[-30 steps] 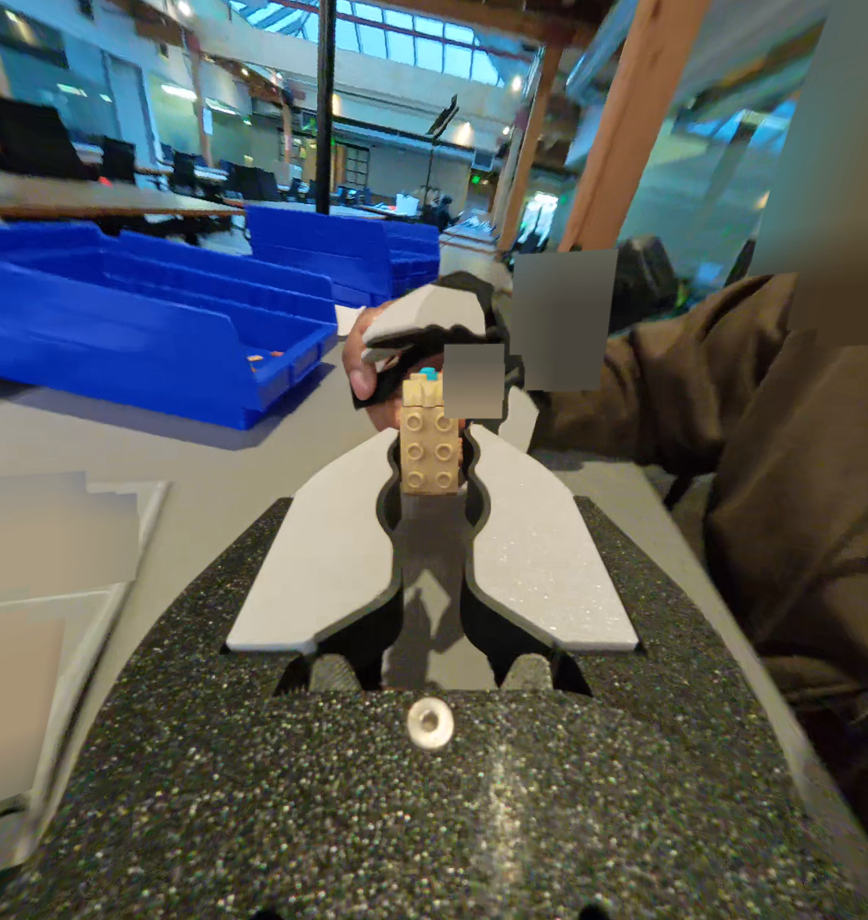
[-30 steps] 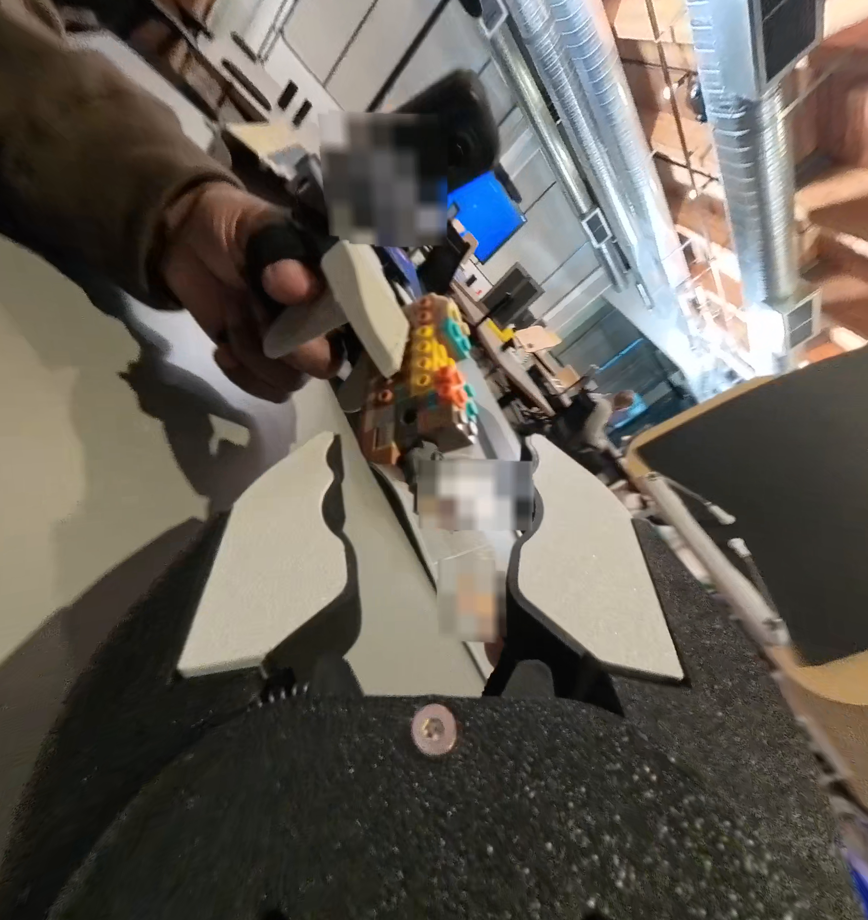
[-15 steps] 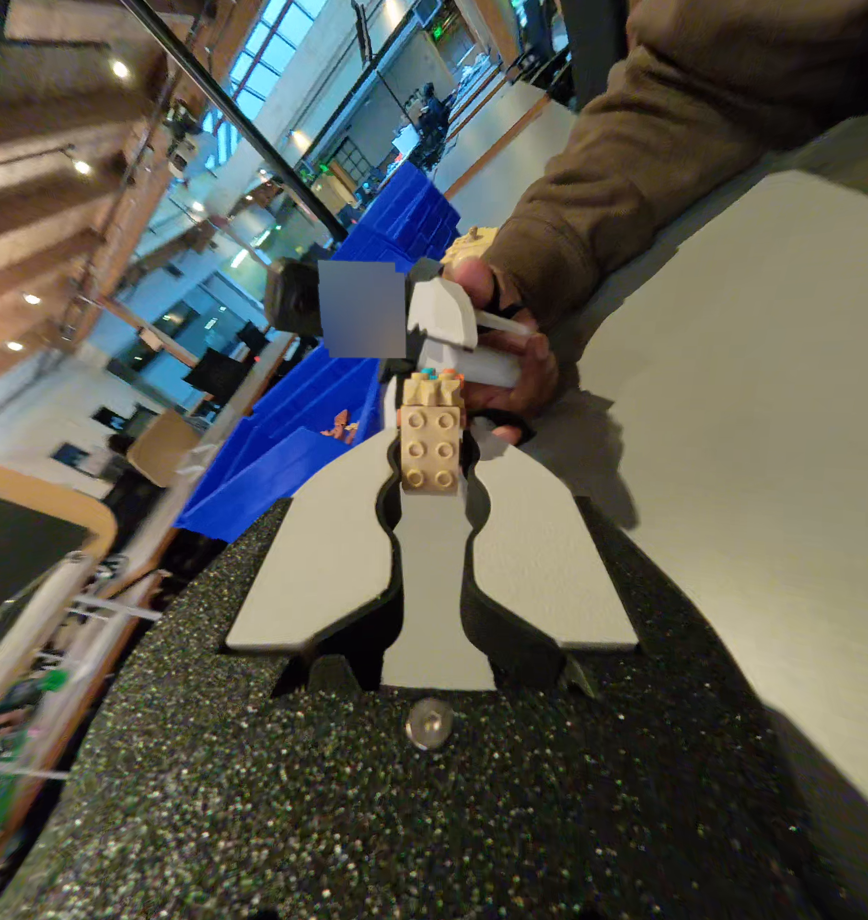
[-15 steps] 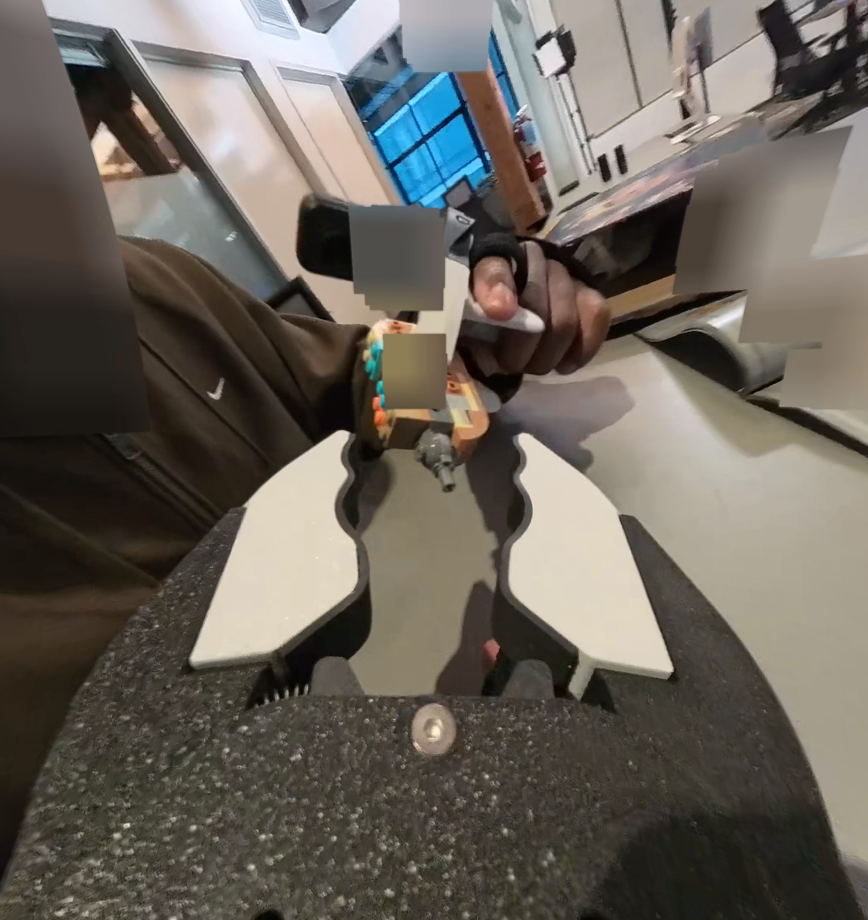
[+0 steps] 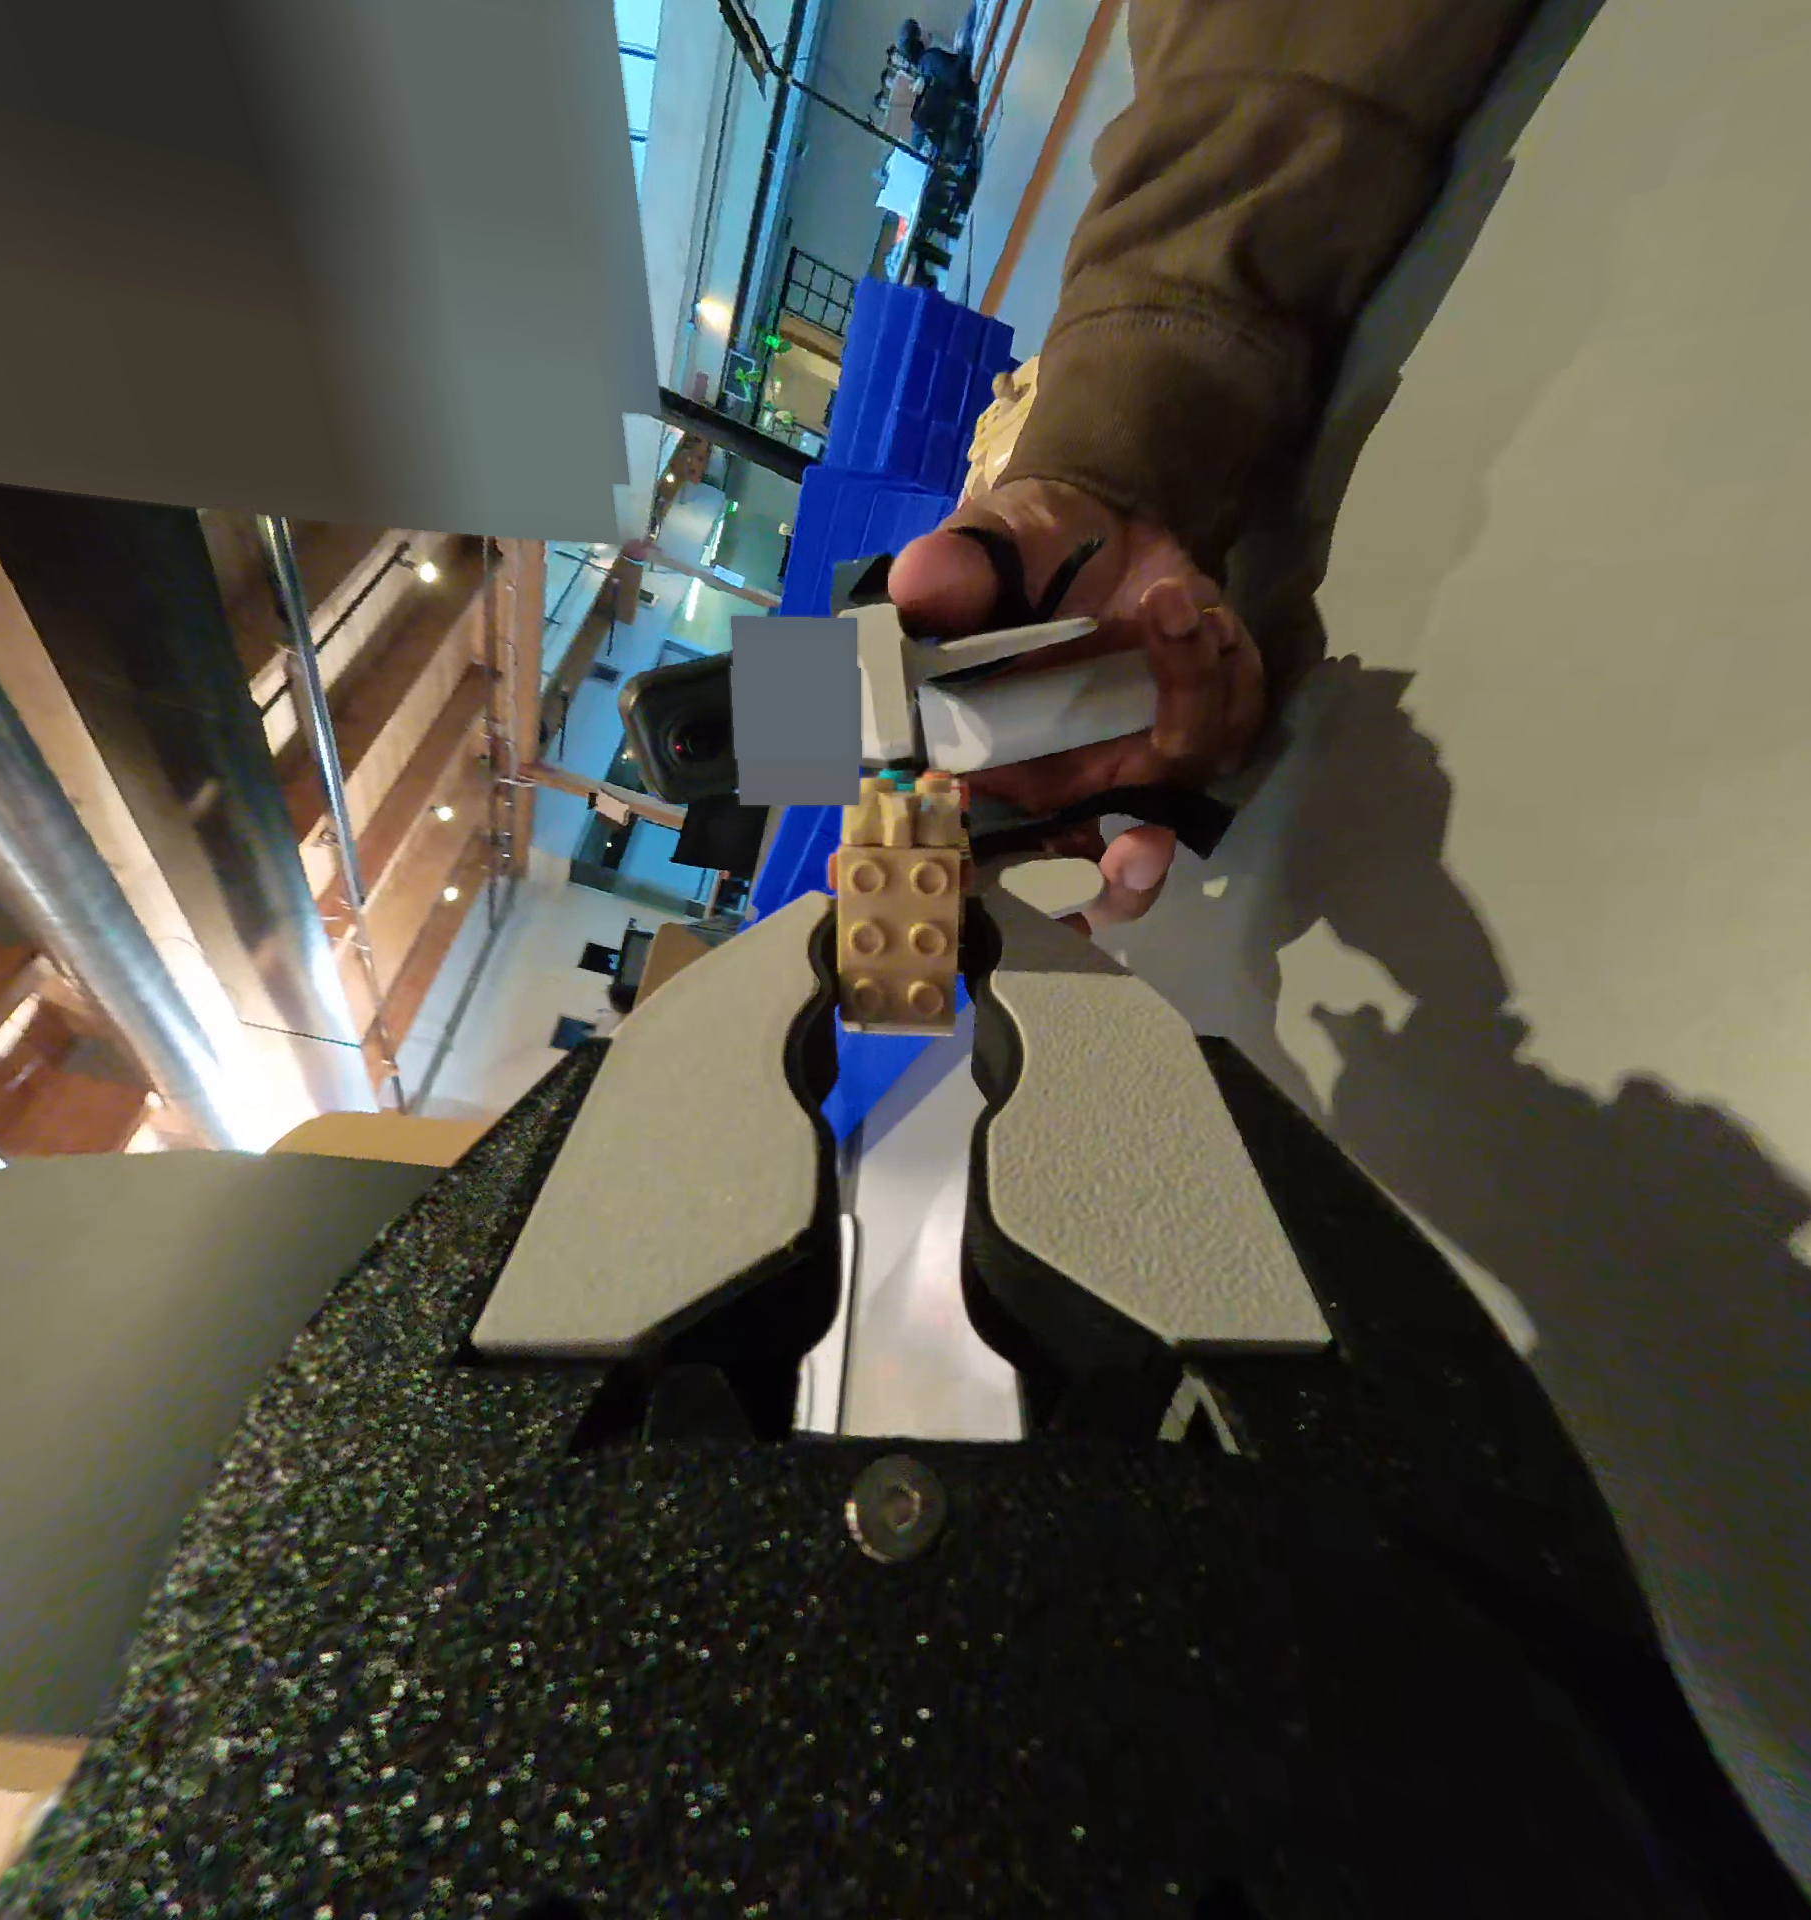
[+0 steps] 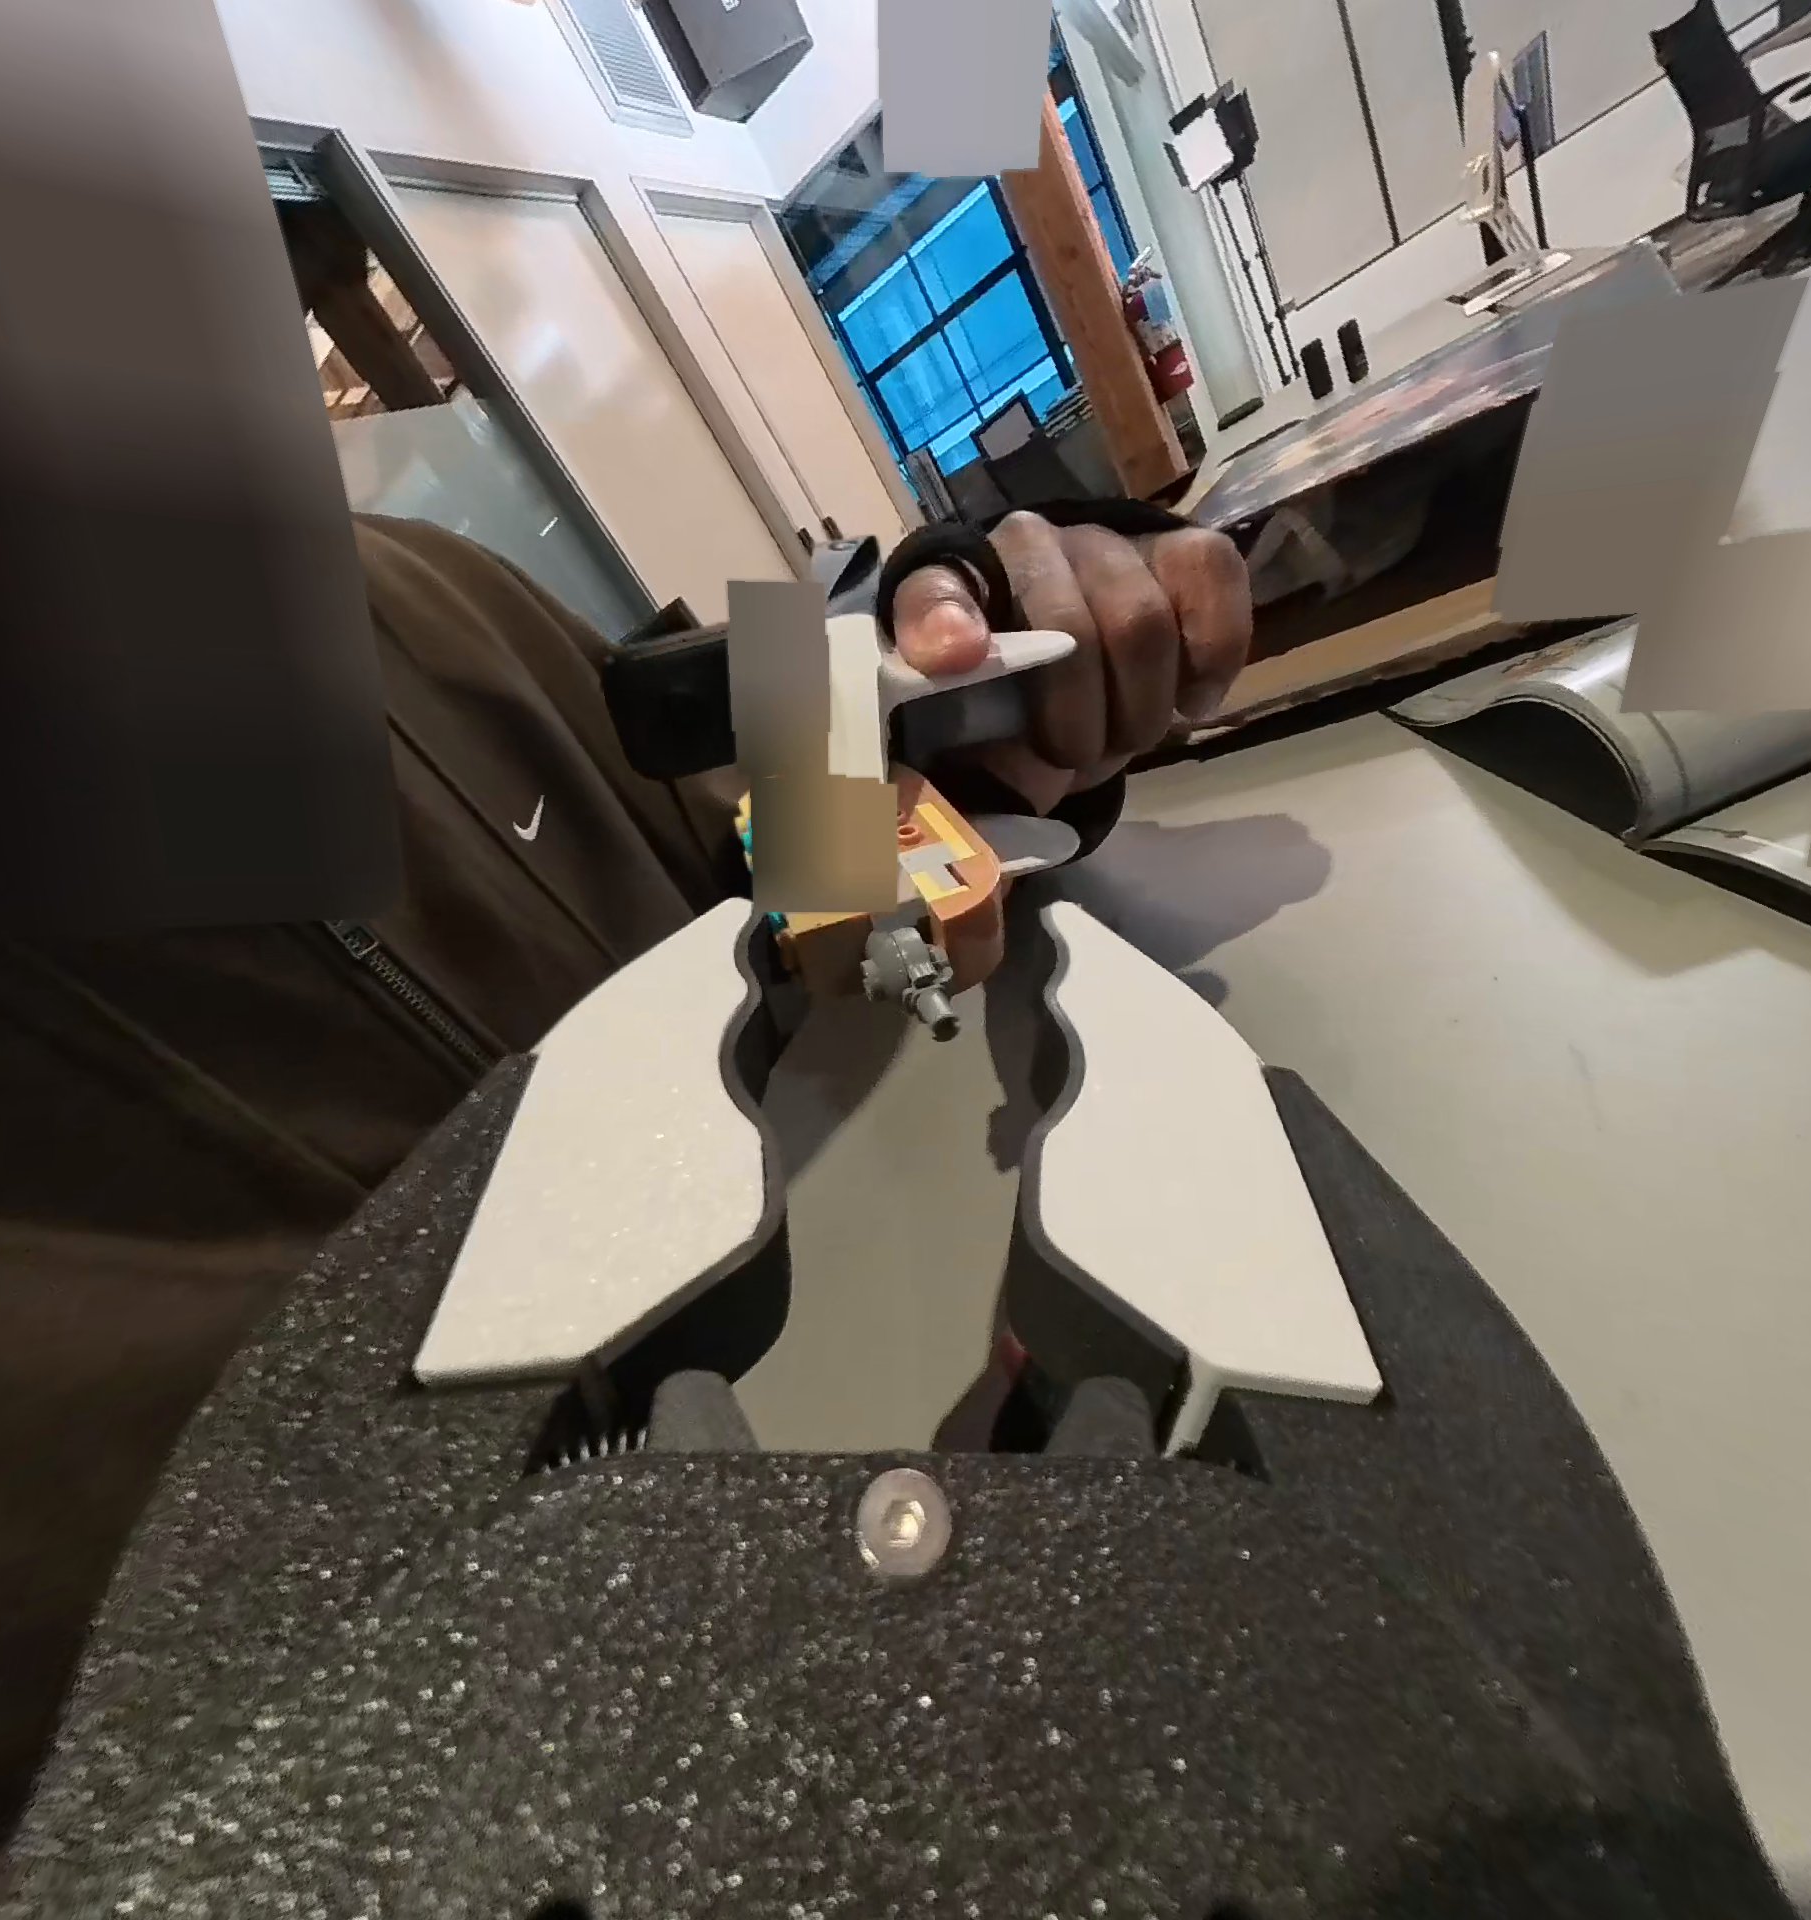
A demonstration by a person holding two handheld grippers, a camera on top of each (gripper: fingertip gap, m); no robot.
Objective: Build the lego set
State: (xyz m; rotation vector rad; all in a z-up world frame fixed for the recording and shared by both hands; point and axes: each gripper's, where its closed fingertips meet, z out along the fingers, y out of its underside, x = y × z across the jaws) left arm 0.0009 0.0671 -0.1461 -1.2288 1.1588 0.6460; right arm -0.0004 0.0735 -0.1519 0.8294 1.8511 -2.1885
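My left gripper (image 5: 901, 971) is shut on the tan studded end of the small lego model (image 5: 893, 914) and holds it in the air above the grey table (image 5: 1555, 623). In the right wrist view the model's orange part (image 6: 968, 894) and a grey pin piece (image 6: 906, 961) sit between the tips of my right gripper (image 6: 896, 935). Its jaws stand wide, with a dark gap on the right side. A pale finger (image 6: 857, 707) of the left gripper, held in a hand, shows behind the model. A blur patch hides the model's middle.
Blue bins (image 5: 880, 436) stand at the far side of the table. An open booklet (image 6: 1607, 748) lies on the table (image 6: 1452, 1091) to the right. The person's brown sleeve (image 5: 1192, 260) and jacket (image 6: 257, 1039) are close by. The tips of both grippers are at nearly the same place.
Both grippers have rolled and turned together with the model held in the air. The left gripper has kept its grip on the tan end. The right gripper's tips have moved closer around the model.
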